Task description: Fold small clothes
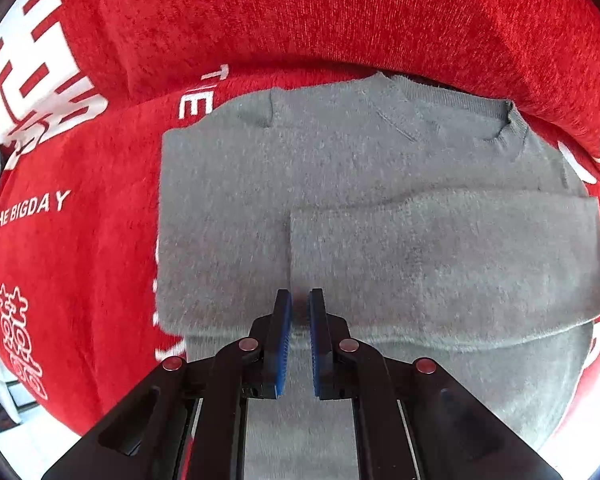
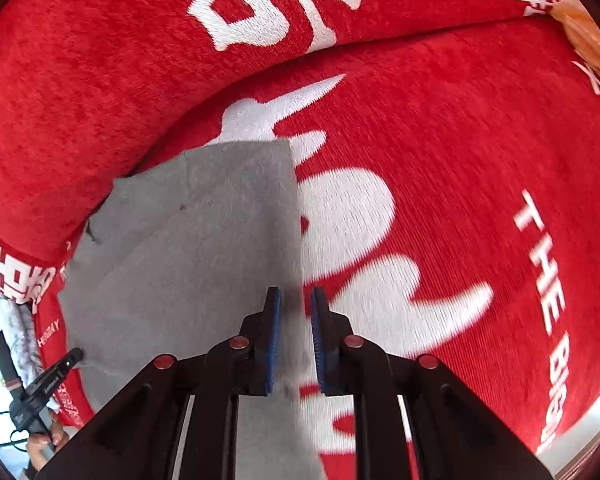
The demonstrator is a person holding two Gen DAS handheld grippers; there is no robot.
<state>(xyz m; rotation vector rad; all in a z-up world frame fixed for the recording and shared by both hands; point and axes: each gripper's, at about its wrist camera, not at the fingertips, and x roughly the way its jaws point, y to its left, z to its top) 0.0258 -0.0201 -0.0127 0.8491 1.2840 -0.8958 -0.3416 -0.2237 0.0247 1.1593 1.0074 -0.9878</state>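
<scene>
A small grey sweater (image 1: 340,208) lies flat on a red sofa seat, collar at the far side, with one sleeve (image 1: 440,264) folded across its body. My left gripper (image 1: 299,304) hovers over the sleeve's cuff end, jaws slightly apart and holding nothing. In the right wrist view the sweater (image 2: 188,248) lies to the left, its straight side edge running toward the gripper. My right gripper (image 2: 296,302) sits over that edge, jaws slightly apart and empty. The left gripper (image 2: 56,380) shows small at the lower left of that view.
The red sofa cover (image 1: 80,240) has white lettering and figures (image 2: 360,240). The red backrest (image 1: 300,20) rises close behind the collar. An orange item (image 2: 580,28) lies at the far right. A patterned cloth (image 2: 16,328) hangs at the left edge.
</scene>
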